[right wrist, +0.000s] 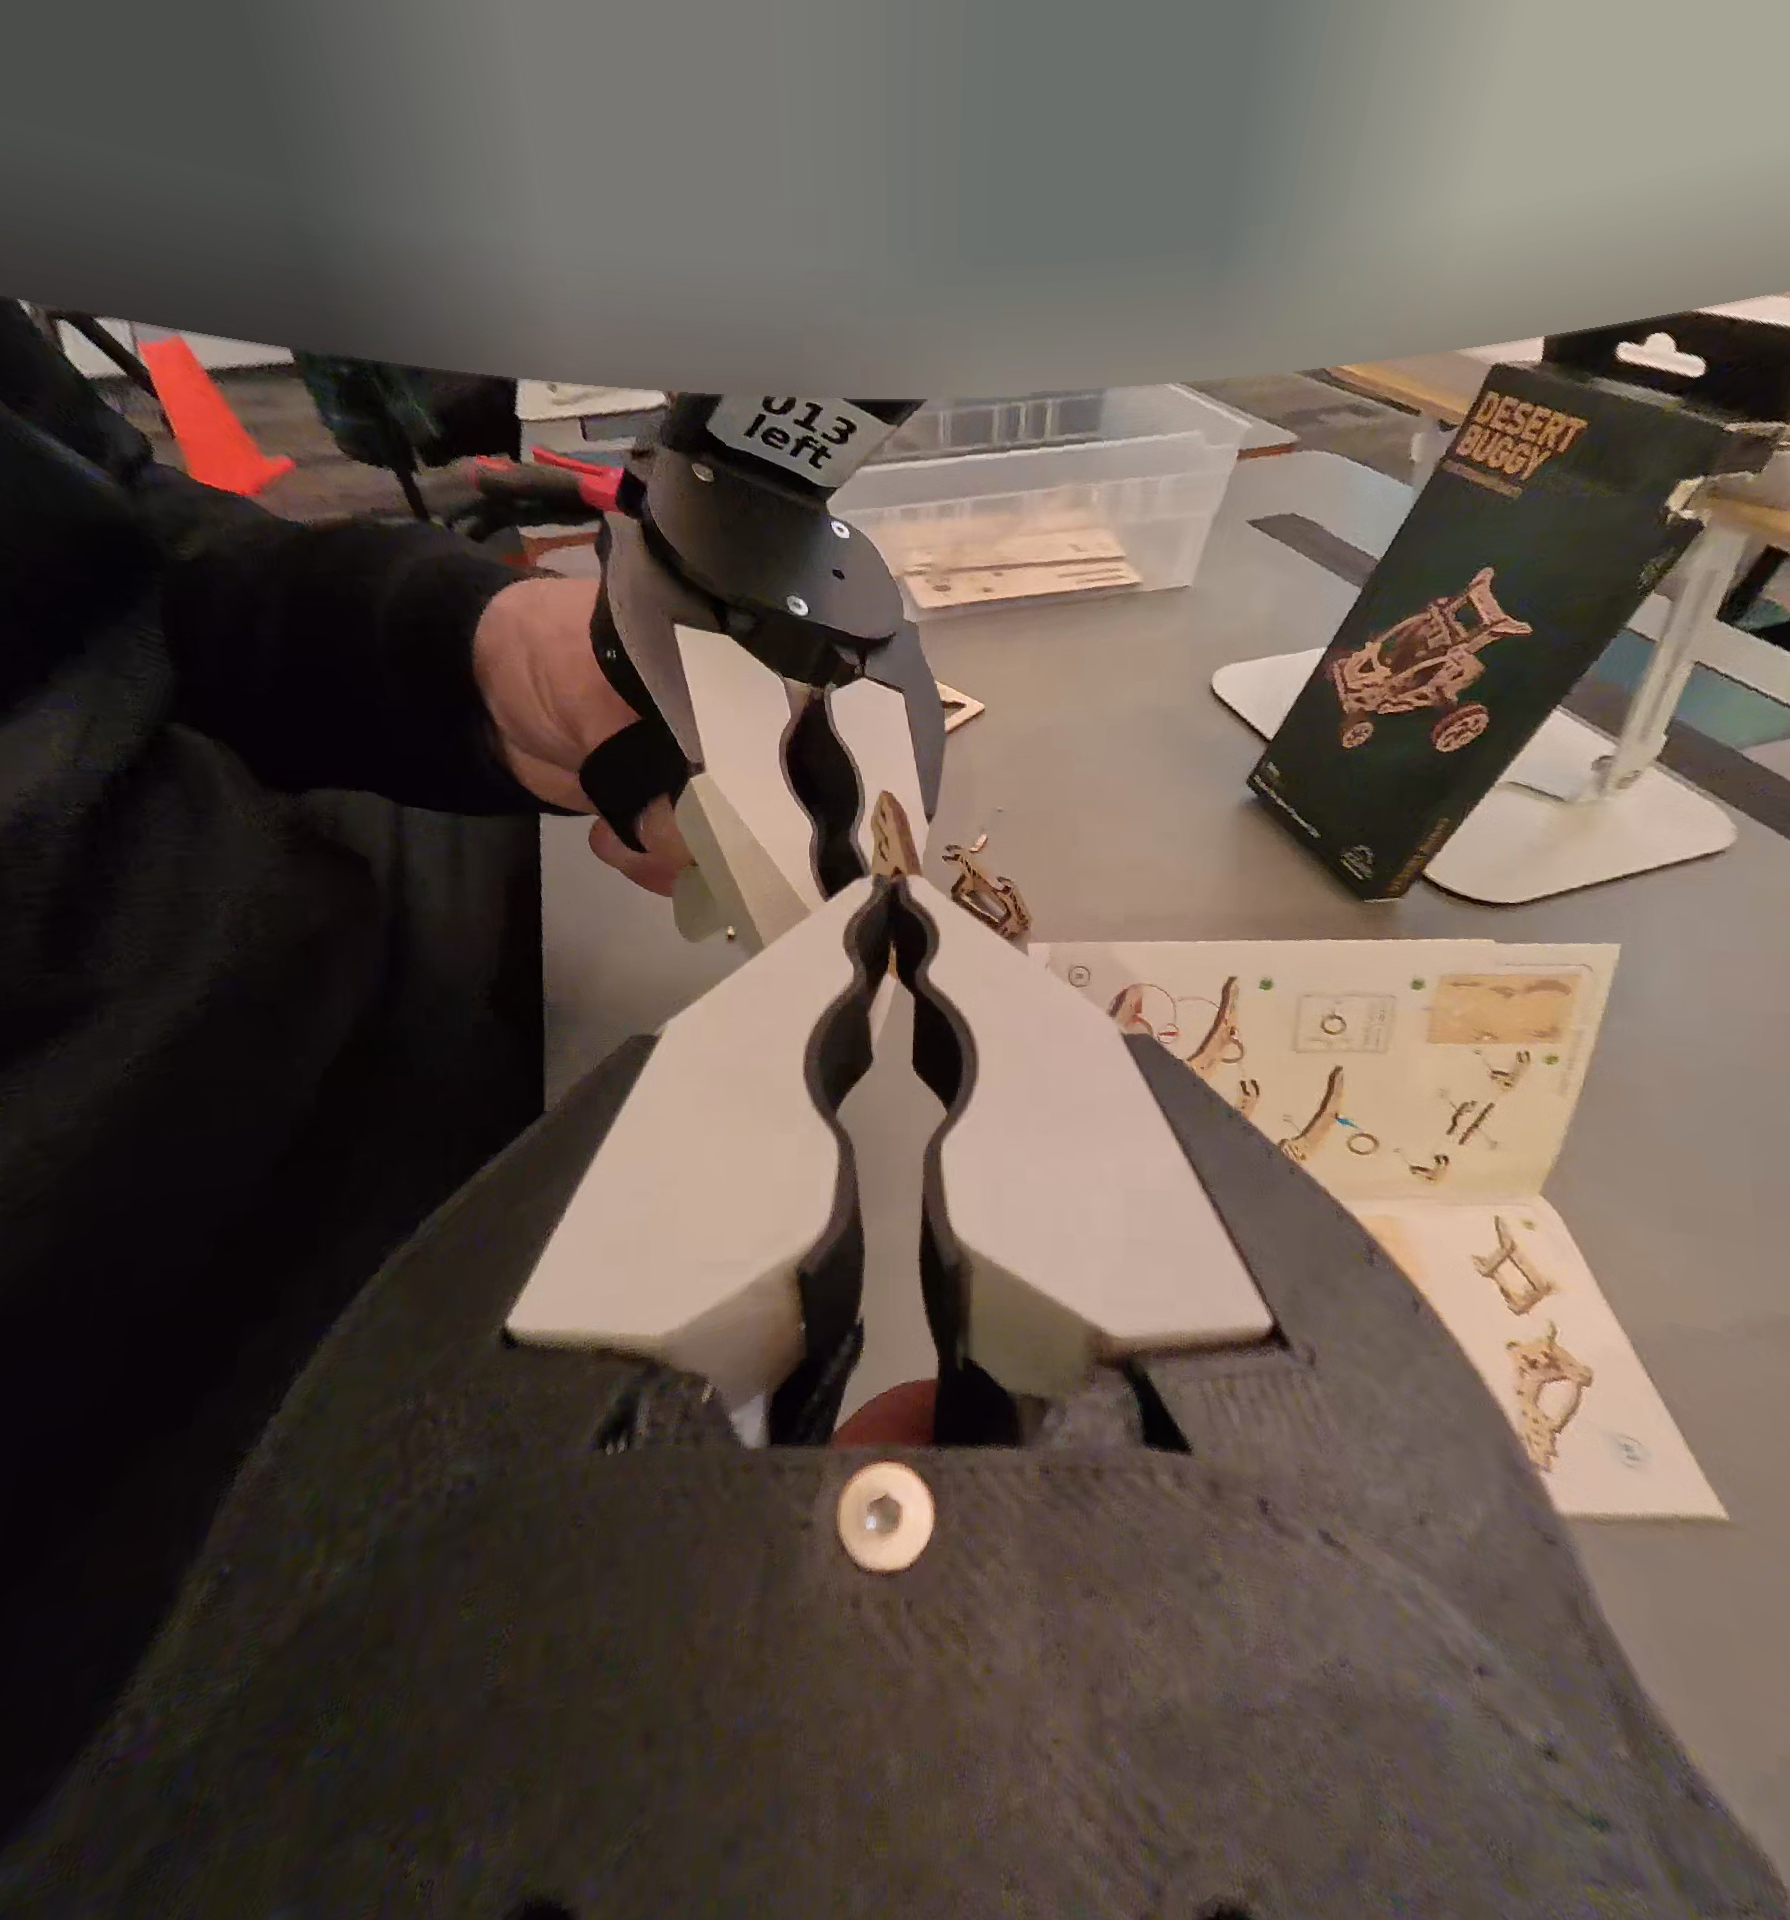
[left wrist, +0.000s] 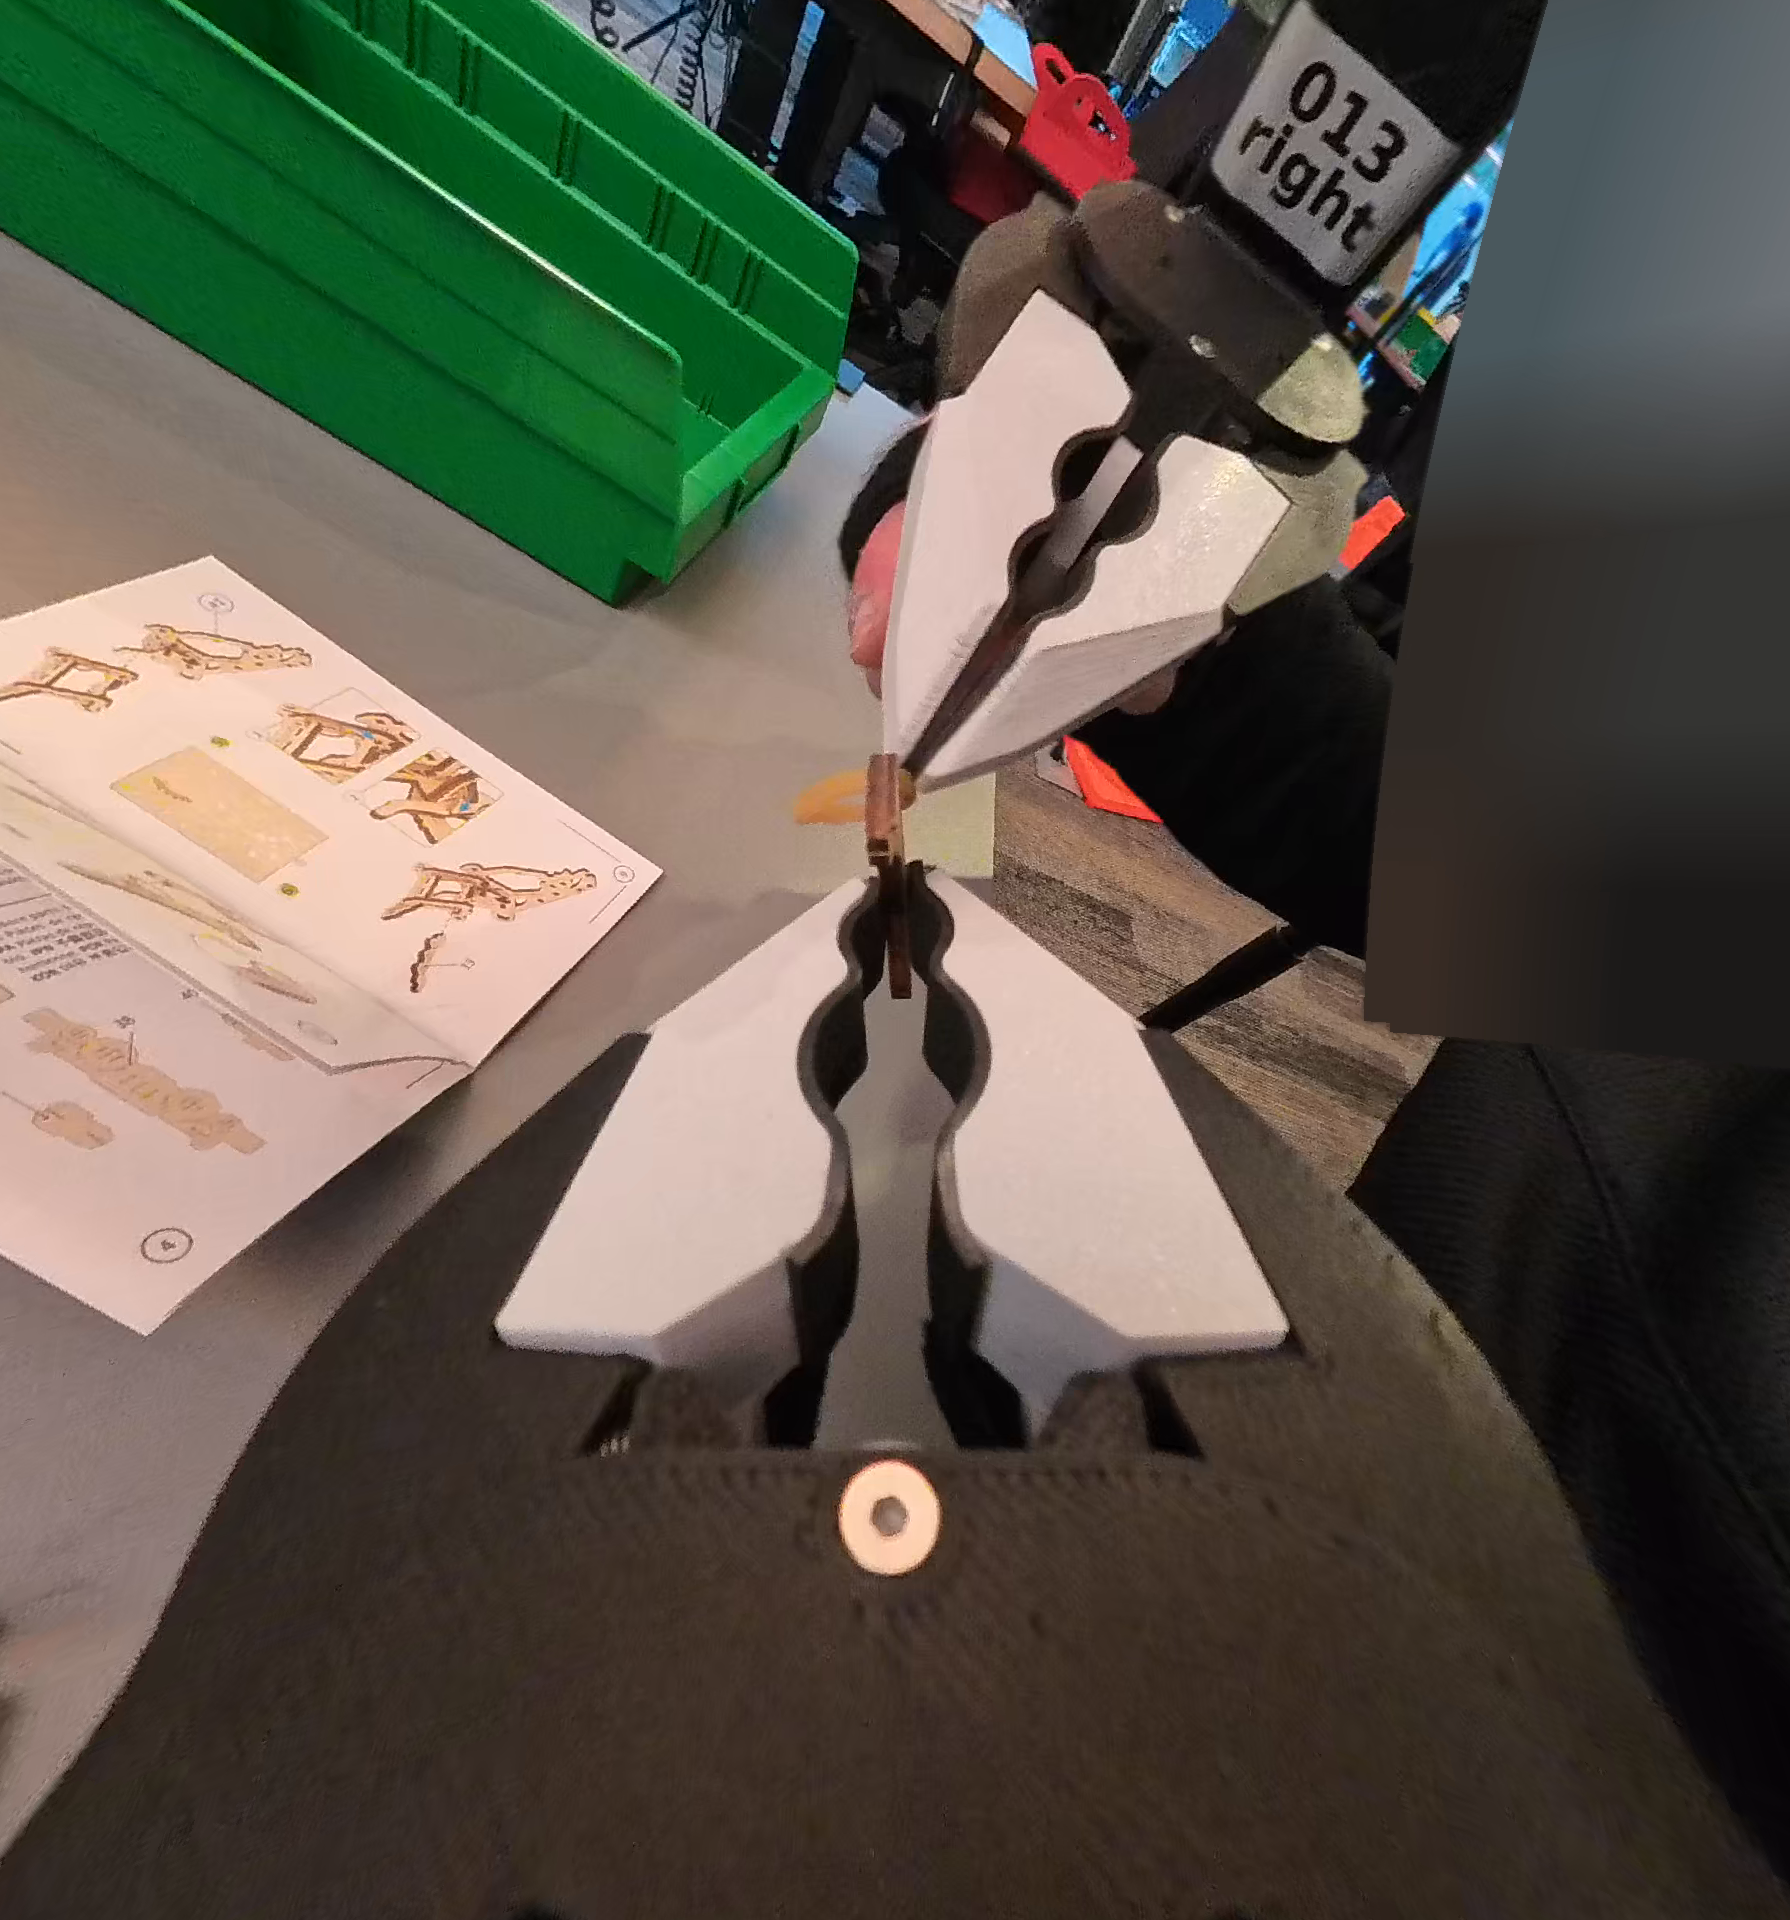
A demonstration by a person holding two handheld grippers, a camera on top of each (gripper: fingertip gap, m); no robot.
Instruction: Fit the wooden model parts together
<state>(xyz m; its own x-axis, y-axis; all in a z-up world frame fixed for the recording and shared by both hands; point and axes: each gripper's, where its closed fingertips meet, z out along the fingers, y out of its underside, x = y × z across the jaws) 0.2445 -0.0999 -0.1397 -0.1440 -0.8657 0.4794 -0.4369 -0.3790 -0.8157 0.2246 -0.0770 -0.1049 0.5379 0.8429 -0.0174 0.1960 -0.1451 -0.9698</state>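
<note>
**Two wooden parts meet above the desk**

Grey desk [left wrist: 247, 447] carries a green bin [left wrist: 403, 260] and an instruction sheet [left wrist: 247, 883]. Above it, the left hand-held gripper [left wrist: 893, 883] pinches a dark wooden part [left wrist: 896, 935]; the right hand-held gripper [right wrist: 889, 883] clamps a pale wooden part [right wrist: 893, 836], tips nearly touching.

Tag, left wrist view: white tag [left wrist: 1327, 156] with black characters in two lines, on the black body of the right gripper [left wrist: 906, 764]; legible.
Tag, right wrist view: matching white tag [right wrist: 792, 436] on the left gripper [right wrist: 855, 868]; top line cut off.
Box: dark upright box [right wrist: 1473, 644] on the worktop [right wrist: 1130, 810]; gold title lettering above a printed buggy; small print below too fine to read.
Instruction sheet: white sheet [left wrist: 195, 883] [right wrist: 1390, 1091] lying flat; small step numbers, a circled page number, and a block of blurred fine print.
</note>
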